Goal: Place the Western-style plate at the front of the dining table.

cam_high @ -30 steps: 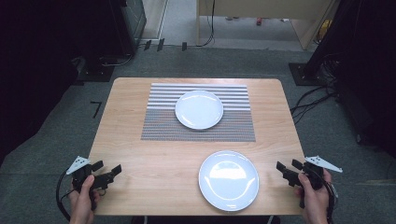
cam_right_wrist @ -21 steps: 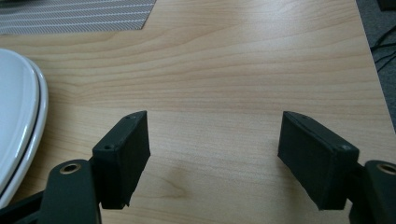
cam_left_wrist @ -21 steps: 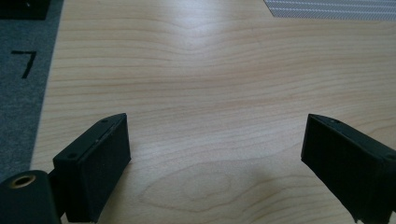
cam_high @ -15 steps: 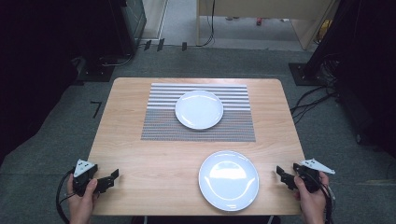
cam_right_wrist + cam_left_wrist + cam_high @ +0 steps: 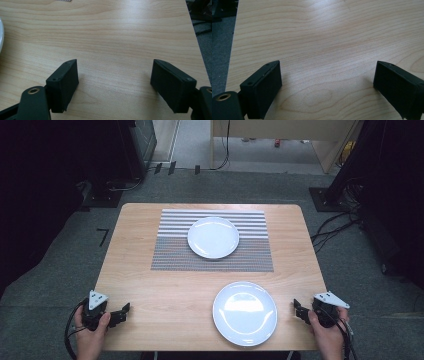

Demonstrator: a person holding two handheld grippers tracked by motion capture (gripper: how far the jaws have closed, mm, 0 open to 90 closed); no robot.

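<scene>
Your left hand-held gripper [image 5: 119,312] sits at the near left corner of the bench [image 5: 165,290], its jaws spread wide with nothing between them — in the left gripper view they frame bare wood grain [image 5: 324,62]. Your right hand-held gripper [image 5: 299,310] rests at the near right edge, jaws likewise spread and empty; in the right gripper view the white rim of a plate [image 5: 1,35] just enters at the left margin.

That near plate [image 5: 245,313] lies on the bare wood between your two hands, closer to your right one and apart from both. A second white plate [image 5: 213,237] sits farther back on a striped placemat [image 5: 250,255], roughly at the mat's middle. Both plates look empty.

Around the bench you have grey carpet [image 5: 60,270], dark equipment at the left and right, and cables [image 5: 330,227] trailing on the floor at the far right — all well apart from the bench top.
</scene>
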